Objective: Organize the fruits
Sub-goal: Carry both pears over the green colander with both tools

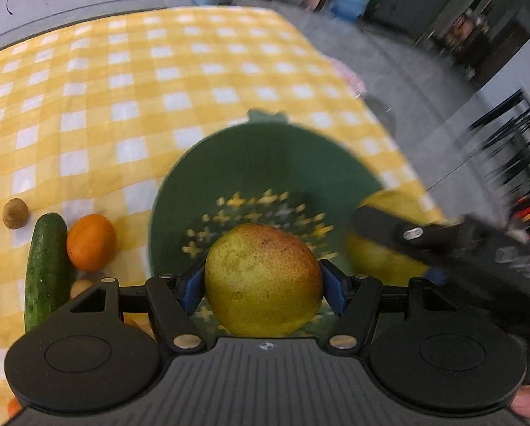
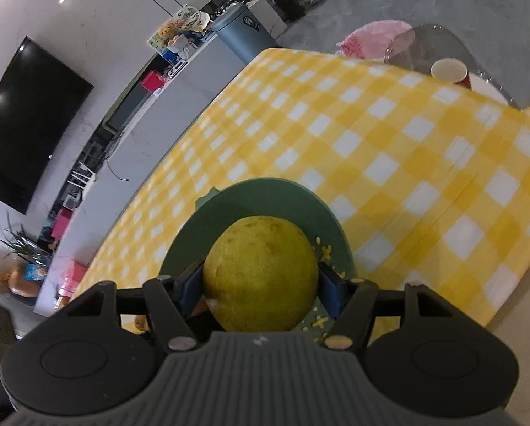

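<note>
My left gripper [image 1: 263, 280] is shut on a yellow-green pear with a red blush [image 1: 263, 278] and holds it over the green perforated bowl [image 1: 265, 163]. My right gripper [image 2: 260, 282] is shut on a plain yellow-green pear [image 2: 260, 278], also over the green bowl [image 2: 261, 195]. In the left wrist view the right gripper [image 1: 385, 234] comes in from the right with its pear [image 1: 382, 259] at the bowl's right rim. An orange [image 1: 91, 242], a cucumber [image 1: 46, 269] and a kiwi [image 1: 15, 213] lie on the cloth left of the bowl.
The table wears a yellow-and-white checked cloth [image 1: 123, 88]. Its right edge drops to a grey floor [image 1: 407, 81]. A paper cup [image 2: 449, 70] and a pink bag [image 2: 371, 37] stand on a glass table beyond the far edge. Small fruit pieces show under my left gripper [image 1: 82, 285].
</note>
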Demonstrator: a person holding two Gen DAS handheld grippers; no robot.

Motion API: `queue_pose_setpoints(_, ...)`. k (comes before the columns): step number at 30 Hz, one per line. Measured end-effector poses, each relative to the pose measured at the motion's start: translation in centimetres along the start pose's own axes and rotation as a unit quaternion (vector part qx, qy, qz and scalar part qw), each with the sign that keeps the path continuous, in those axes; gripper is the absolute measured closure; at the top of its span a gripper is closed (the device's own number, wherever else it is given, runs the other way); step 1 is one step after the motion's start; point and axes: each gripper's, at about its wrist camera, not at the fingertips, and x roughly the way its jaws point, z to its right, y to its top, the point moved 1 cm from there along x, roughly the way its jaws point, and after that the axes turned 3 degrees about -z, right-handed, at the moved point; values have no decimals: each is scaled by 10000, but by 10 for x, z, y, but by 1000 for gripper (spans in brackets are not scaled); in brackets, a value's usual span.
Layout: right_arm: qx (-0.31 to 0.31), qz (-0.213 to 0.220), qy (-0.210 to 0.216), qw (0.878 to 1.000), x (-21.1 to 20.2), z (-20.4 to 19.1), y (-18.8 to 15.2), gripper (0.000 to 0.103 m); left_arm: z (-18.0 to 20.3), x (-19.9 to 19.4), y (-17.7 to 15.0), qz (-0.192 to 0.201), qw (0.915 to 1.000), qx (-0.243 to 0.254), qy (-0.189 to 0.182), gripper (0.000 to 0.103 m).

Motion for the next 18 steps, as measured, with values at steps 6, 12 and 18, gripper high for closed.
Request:
queue_pose_setpoints(6,-154,78,-35,9998,-2,-7,-1,40,22,13,0,-148,9932,651,958,27)
queue_pose_setpoints(12,-65,131,-197,9997,2,-1,1,40,29,18,8,-319,9866,1041,1214,27)
queue_pose_setpoints(18,-189,126,-259,9994,4,-6,-1,40,32,25,8,-421,9795,1450,1331,26)
